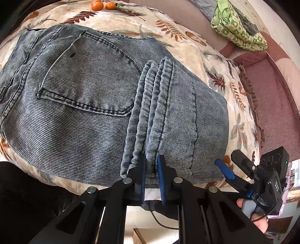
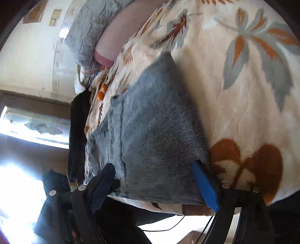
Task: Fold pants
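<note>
Blue jeans (image 1: 84, 93) lie folded on a cream blanket (image 1: 215, 62) with a leaf pattern, back pocket up. The stacked leg hems (image 1: 155, 97) run down the middle of the pile. At the near edge my left gripper (image 1: 151, 173) is shut on the jeans, with a ridge of hem cloth pinched between its blue pads. My right gripper (image 1: 227, 159) sits at the pile's near right corner. In the right wrist view the right gripper (image 2: 154, 180) stands open and wide, its fingers on either side of the jeans' (image 2: 155, 122) near edge, pads not pressing.
Two oranges (image 1: 97, 5) lie at the blanket's far edge. A green patterned cloth (image 1: 238, 32) rests on the pink-maroon cover (image 1: 277, 105) at the right. A dark garment (image 1: 18, 197) lies near left. A person's hand (image 1: 241, 202) grips the right tool.
</note>
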The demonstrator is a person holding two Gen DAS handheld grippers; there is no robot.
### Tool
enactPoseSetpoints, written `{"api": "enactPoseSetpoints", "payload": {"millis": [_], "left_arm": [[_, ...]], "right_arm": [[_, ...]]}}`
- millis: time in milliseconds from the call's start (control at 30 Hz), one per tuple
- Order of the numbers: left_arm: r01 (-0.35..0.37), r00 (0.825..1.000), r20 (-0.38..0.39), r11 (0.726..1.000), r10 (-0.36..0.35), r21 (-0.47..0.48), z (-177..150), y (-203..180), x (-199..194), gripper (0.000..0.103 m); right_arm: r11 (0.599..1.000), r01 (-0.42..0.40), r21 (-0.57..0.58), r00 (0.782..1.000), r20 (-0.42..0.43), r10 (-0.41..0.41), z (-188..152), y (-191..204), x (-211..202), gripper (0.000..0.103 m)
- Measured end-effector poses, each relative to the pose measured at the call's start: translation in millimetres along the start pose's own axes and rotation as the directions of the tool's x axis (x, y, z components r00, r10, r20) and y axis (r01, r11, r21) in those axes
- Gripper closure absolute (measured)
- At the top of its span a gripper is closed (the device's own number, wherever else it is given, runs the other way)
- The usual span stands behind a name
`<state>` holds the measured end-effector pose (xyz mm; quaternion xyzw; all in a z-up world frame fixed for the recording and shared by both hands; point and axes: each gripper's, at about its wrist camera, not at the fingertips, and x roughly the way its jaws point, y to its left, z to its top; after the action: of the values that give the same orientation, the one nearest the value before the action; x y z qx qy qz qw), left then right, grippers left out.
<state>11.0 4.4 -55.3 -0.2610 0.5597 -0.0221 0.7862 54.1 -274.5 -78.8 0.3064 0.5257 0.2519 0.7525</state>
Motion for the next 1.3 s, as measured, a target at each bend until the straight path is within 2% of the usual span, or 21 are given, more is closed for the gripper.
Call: {"api": "enactPoseSetpoints", "payload": {"millis": [33, 100, 200, 267, 333, 367, 433, 533, 600, 667, 733, 800, 833, 900, 967, 1033, 1067, 1133, 1267, 1300], "left_arm": [[0.001, 1.000, 0.010, 1.000, -0.001, -0.001, 0, -1, -6, 0.088], [0.010, 0.996, 0.085, 0.999, -0.013, 0.032, -1, -14, -25, 0.090], [0.052, 0.981, 0.176, 0.985, -0.080, 0.162, -1, -47, -48, 0.089], [0.047, 0.984, 0.156, 0.976, -0.082, 0.215, 1, -59, -36, 0.088], [-0.036, 0.998, 0.053, 0.981, 0.027, 0.188, 6, -53, 1, 0.089], [-0.047, 0.999, -0.014, 0.987, 0.050, 0.154, 6, -43, 20, 0.090], [-0.022, 0.999, 0.028, 0.988, 0.018, 0.154, 4, -32, 19, 0.091], [-0.019, 1.000, 0.020, 0.987, 0.016, 0.162, 5, -28, 16, 0.090], [-0.007, 1.000, 0.020, 0.986, 0.004, 0.165, 5, -24, 16, 0.090], [0.005, 1.000, 0.022, 0.986, -0.009, 0.168, 5, -22, 16, 0.090], [0.020, 0.999, 0.023, 0.986, -0.024, 0.165, 5, -19, 15, 0.090], [0.031, 0.999, 0.024, 0.986, -0.035, 0.165, 5, -22, 19, 0.090], [0.037, 0.999, 0.023, 0.986, -0.042, 0.163, 6, -20, 18, 0.090], [0.055, 0.998, 0.024, 0.986, -0.059, 0.156, 5, -15, 16, 0.090], [0.061, 0.997, 0.029, 0.986, -0.066, 0.152, 4, -13, 16, 0.090], [0.053, 0.998, 0.035, 0.986, -0.059, 0.158, 3, -14, 16, 0.090], [0.050, 0.998, 0.036, 0.986, -0.056, 0.160, 2, -15, 16, 0.090], [0.054, 0.998, 0.033, 0.986, -0.059, 0.158, 4, -17, 18, 0.090], [0.059, 0.997, 0.047, 0.988, -0.066, 0.143, 5, -13, 5, 0.089], [0.035, 0.997, 0.067, 0.988, -0.045, 0.151, 4, -14, -1, 0.085]], "right_arm": [[1.000, 0.008, -0.001, 1.000, -0.009, -0.008, 1, 3, -2, 0.016], [1.000, 0.002, 0.000, 1.000, -0.024, -0.002, 3, 2, -1, 0.016], [0.999, -0.034, 0.021, 0.999, -0.017, 0.035, 2, -6, 0, 0.016], [0.999, -0.041, 0.032, 0.999, -0.022, 0.042, 3, -8, -1, 0.016], [0.997, -0.045, 0.059, 0.998, -0.041, 0.048, 7, -9, -3, 0.016], [0.996, -0.041, 0.073, 0.998, -0.053, 0.045, 11, -9, -6, 0.016], [0.998, -0.028, 0.064, 0.999, -0.033, 0.030, 19, -1, -18, 0.016], [0.998, -0.056, 0.023, 0.998, 0.029, 0.056, 42, 16, -36, 0.016], [0.996, -0.084, 0.017, 0.996, 0.039, 0.083, 65, 25, -32, 0.016], [0.993, -0.111, 0.027, 0.993, 0.035, 0.110, 86, 28, -20, 0.016], [0.991, -0.122, 0.050, 0.992, -0.007, 0.122, 107, 20, 6, 0.014], [0.990, -0.033, 0.134, 0.998, -0.049, 0.040, 120, -5, 40, 0.014], [0.980, -0.059, 0.190, 0.996, -0.047, 0.069, 122, -18, 48, 0.014], [0.973, -0.093, 0.210, 0.995, -0.003, 0.096, 124, -13, 37, 0.014], [0.985, -0.105, 0.137, 0.994, 0.024, 0.102, 124, 6, 25, 0.014], [0.989, -0.120, 0.082, 0.993, 0.005, 0.119, 122, 21, 23, 0.013], [0.993, -0.099, 0.060, 0.995, -0.021, 0.101, 120, 24, 27, 0.013], [0.998, 0.023, 0.062, 0.997, -0.074, -0.019, 114, 13, 42, 0.013], [0.998, -0.025, 0.058, 0.999, -0.040, 0.027, 97, 16, 25, 0.013], [0.997, -0.060, 0.040, 0.997, -0.042, 0.062, 90, 24, 18, 0.013]]}}
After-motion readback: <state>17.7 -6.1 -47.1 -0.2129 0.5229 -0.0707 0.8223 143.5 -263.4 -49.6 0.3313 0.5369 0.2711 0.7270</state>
